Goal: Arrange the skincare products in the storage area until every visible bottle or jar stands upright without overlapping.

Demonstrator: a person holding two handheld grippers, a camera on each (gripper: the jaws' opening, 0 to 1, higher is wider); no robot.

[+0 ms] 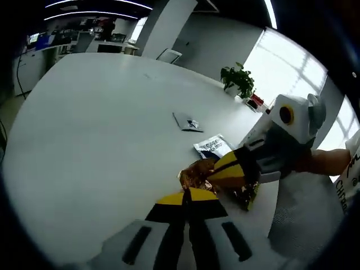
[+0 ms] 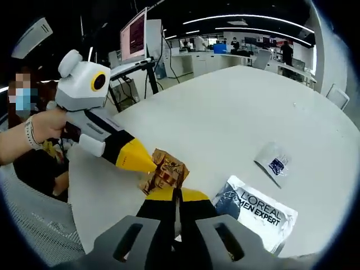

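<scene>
While touching both tools, gold sachet [image 2: 167,171] lies flat.

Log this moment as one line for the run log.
left hand-held gripper: shut | right hand-held gripper: shut | both at brown foil packet | L'Oreal sachet, small sachet: flat on white table

The gold-brown packet [image 1: 198,175] is half covered in the left gripper view: the right gripper [image 1: 216,175] crosses its right part, and the left gripper [image 1: 187,198] hides its near edge. In the right gripper view the same packet [image 2: 167,171] has its near-left side behind the left gripper [image 2: 147,165]. The L'Oréal sachet [image 2: 259,211] loses its near-left corner behind the right gripper [image 2: 176,194]. The small sachet's [image 2: 274,163] print is too small to read.
</scene>
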